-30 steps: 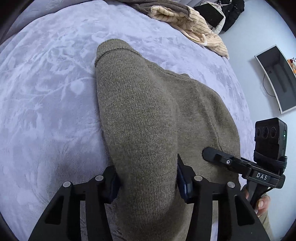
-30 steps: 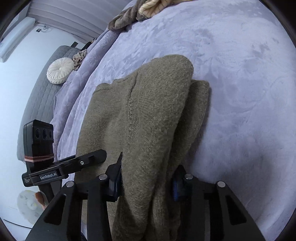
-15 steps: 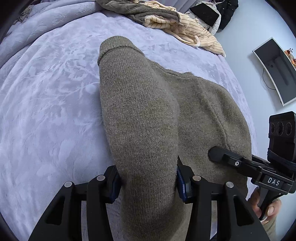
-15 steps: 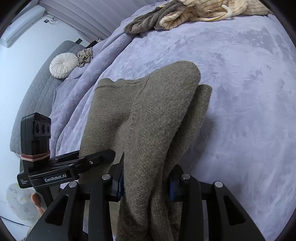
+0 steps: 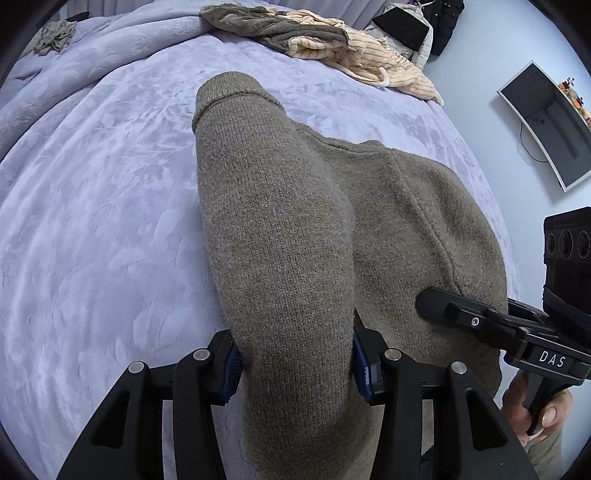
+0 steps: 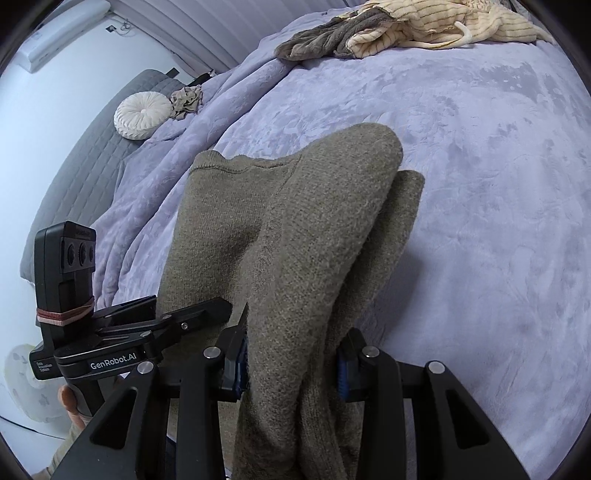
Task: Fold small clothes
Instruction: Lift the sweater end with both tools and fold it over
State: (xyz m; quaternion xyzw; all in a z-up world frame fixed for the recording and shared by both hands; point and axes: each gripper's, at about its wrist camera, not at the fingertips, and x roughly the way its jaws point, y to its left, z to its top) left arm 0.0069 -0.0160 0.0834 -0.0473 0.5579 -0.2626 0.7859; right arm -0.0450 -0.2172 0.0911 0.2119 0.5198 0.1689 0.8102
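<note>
The left tongs pinch a thick bunched fold of the olive-brown knitted sweater, blue pads pressed into the coarse, nubbly wool. The rest of the garment drapes over the bed, whose lavender plush cover bears a faint embossed leaf pattern. To the right, the right tongs clamp another rolled, double-layered fold of the same sweater. At the bed's far edge lies a heap of cream ribbed clothes with a grey-brown one. A round white pleated cushion rests on a grey quilted headboard; walls are pale.
</note>
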